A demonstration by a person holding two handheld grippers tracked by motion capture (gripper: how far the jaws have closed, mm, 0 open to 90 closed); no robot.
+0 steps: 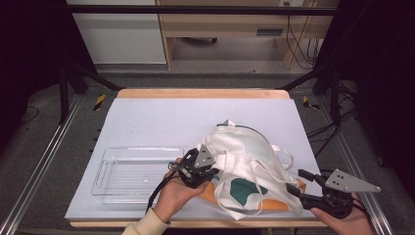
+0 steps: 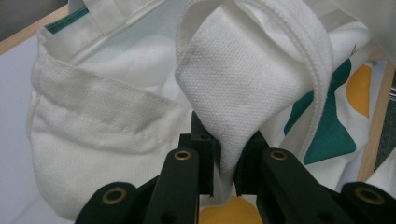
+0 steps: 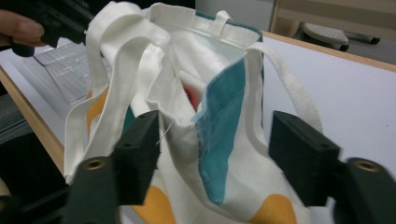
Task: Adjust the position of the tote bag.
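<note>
A white cloth tote bag [image 1: 247, 156] with teal and orange patches lies crumpled on the table's right half. My left gripper [image 1: 211, 171] is at its left edge. In the left gripper view this gripper [image 2: 226, 179] is shut on a fold of the bag's white fabric [image 2: 243, 79], which rises from between the pads. My right gripper [image 1: 299, 186] sits at the bag's near right corner, held by a hand at the table's front edge. In the right gripper view it [image 3: 217, 154] stands open, with the bag's mouth rim [image 3: 187, 119] between the spread pads. Something red [image 3: 189, 95] shows inside the bag.
A clear plastic tray [image 1: 132, 174] lies empty on the pale mat left of the bag, close to my left hand. The table's wooden front edge [image 1: 195, 224] runs just below both hands. Black frame posts stand at both sides, and wooden furniture is beyond the far edge.
</note>
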